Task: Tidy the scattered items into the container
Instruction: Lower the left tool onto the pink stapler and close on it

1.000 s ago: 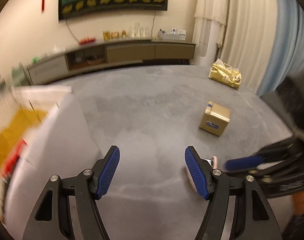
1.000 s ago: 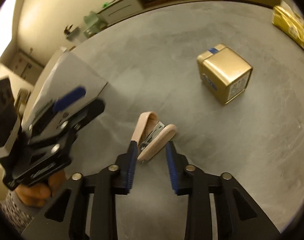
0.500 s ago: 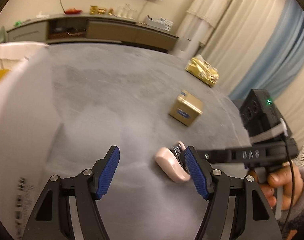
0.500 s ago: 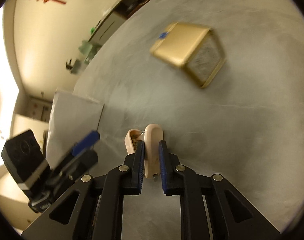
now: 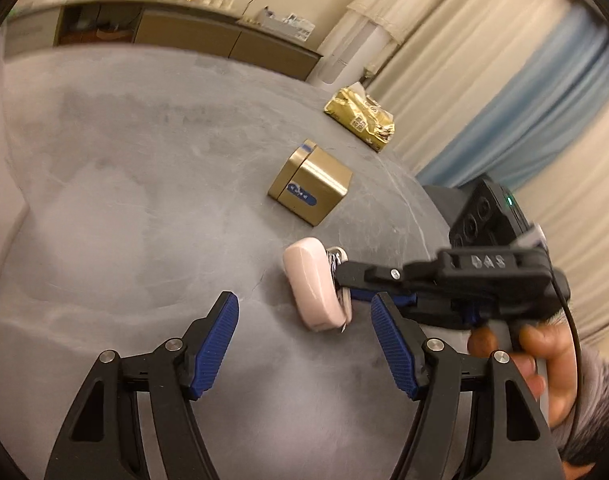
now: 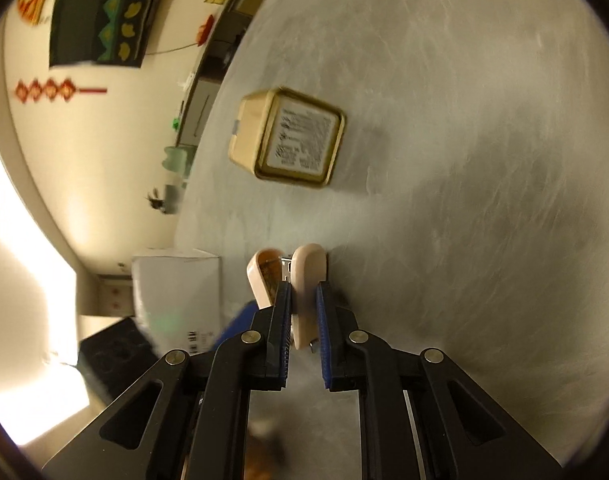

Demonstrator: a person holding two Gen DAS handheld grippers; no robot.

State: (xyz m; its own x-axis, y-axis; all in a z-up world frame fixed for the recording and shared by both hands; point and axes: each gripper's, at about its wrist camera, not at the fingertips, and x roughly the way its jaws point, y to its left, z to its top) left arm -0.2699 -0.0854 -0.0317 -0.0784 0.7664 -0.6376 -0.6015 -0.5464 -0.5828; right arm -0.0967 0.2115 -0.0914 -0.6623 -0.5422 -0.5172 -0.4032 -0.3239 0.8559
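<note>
A pale pink stapler (image 5: 313, 283) hangs just above the grey floor, and my right gripper (image 5: 350, 285) is shut on it. In the right wrist view the blue pads clamp the stapler (image 6: 307, 280) near its rear, with its opened base sticking out to the left; the right gripper (image 6: 304, 312) is rolled sideways. My left gripper (image 5: 304, 344) stands open just in front of the stapler, with nothing between its fingers. A gold square tin (image 5: 310, 188) lies on the floor beyond; the right wrist view shows the tin (image 6: 290, 138) label-side up. The white container box (image 6: 176, 292) stands at the left.
A crumpled gold foil bag (image 5: 360, 118) lies farther back near the curtains. A low cabinet (image 5: 164, 36) runs along the far wall. A hand (image 5: 540, 356) holds the right gripper's handle at the lower right.
My right gripper closed on the stapler, lifted it off the floor and rolled sideways. My left gripper swung right, away from the white box, staying open.
</note>
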